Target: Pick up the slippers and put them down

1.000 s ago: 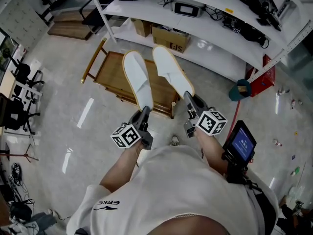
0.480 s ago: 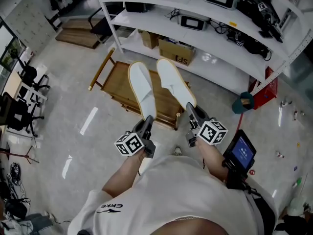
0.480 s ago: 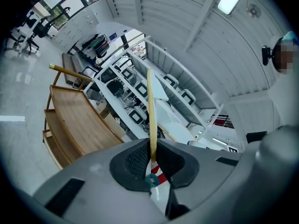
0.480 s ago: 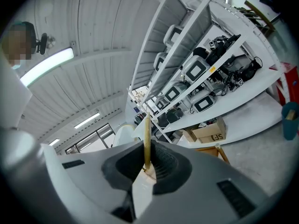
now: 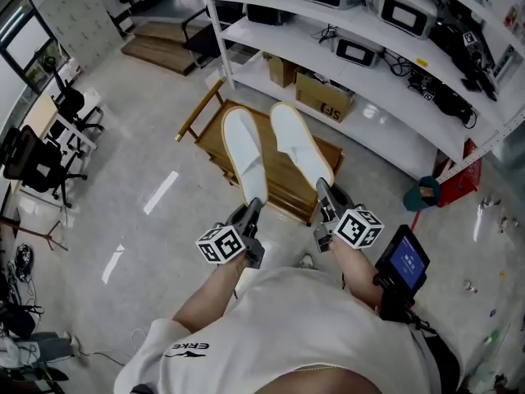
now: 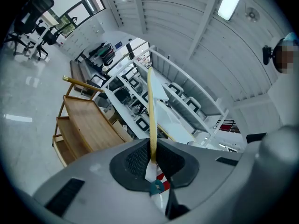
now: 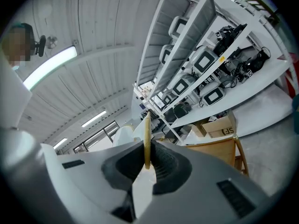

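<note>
Two slippers are held up in the air, one in each claw. The left slipper [image 5: 244, 150], flat, white and made of cloth with a thin tan sole, is pinched at its heel end by the left claw [image 5: 253, 208]. The right slipper [image 5: 299, 142], the same kind, is pinched at its heel end by the right claw [image 5: 322, 190]. Both toes are pointed away from the person. They hang over a low brown wooden rack [image 5: 215, 134] that stands on the pale floor [image 5: 148, 162], just beside tall white shelves [image 5: 369, 84].

In each gripper view only the thin tan edge of the sole is seen. It is squeezed between the dark ribbed pads [image 6: 133, 161], which are almost pressed together.

The slippers are judged to be very light, soft and easy to bend. Nothing about them looks breakable. Because they are so thin, they could slide out of a loose pinch, and the far toe end could droop or wobble. The heel end of the sole is thought to be a good place to hold, since it looks flat there. A firm, gentle squeeze should be enough. Each slipper is best laid down flat before the pinch is let go.
</note>
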Tool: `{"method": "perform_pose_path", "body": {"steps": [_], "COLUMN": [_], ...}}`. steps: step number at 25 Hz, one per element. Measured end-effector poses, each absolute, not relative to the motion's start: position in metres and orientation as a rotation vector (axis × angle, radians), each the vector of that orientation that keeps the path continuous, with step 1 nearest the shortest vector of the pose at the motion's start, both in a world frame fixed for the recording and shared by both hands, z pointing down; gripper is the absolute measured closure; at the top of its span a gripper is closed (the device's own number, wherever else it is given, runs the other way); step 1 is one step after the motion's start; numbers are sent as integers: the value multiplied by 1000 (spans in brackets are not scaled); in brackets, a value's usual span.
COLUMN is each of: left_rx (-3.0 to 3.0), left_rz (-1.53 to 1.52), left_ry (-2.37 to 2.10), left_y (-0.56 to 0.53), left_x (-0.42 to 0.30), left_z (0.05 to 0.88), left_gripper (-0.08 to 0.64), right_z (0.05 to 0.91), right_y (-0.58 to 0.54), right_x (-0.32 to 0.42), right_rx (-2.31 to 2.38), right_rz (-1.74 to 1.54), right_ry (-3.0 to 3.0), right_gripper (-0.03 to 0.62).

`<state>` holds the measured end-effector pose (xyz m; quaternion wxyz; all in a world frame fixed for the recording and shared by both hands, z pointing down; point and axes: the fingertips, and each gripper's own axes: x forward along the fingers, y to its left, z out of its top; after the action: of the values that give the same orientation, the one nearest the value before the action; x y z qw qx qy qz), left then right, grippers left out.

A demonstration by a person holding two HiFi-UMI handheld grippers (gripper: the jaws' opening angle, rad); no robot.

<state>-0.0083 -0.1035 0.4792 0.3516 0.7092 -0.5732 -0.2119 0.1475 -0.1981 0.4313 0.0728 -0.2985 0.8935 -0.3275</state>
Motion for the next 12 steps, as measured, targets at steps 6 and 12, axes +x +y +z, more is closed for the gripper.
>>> {"method": "perform_pose_path", "body": {"steps": [6,12], "left_rx": [1803,1766], "left_rz": [-583,-608], "left_ry": [-1540,-1575], "left_y": [-81,-55], "left_x": [-45,-77], "left_z": [476,480], "left_gripper": [532,532], "right_z": [429,432], "right_y": [-181,-161], "right_x": [102,63], "right_rx": [-816,-766], "right_rz": [-995,-1010], "right_ry": [2723,2756], "right_gripper": [560,560]}}
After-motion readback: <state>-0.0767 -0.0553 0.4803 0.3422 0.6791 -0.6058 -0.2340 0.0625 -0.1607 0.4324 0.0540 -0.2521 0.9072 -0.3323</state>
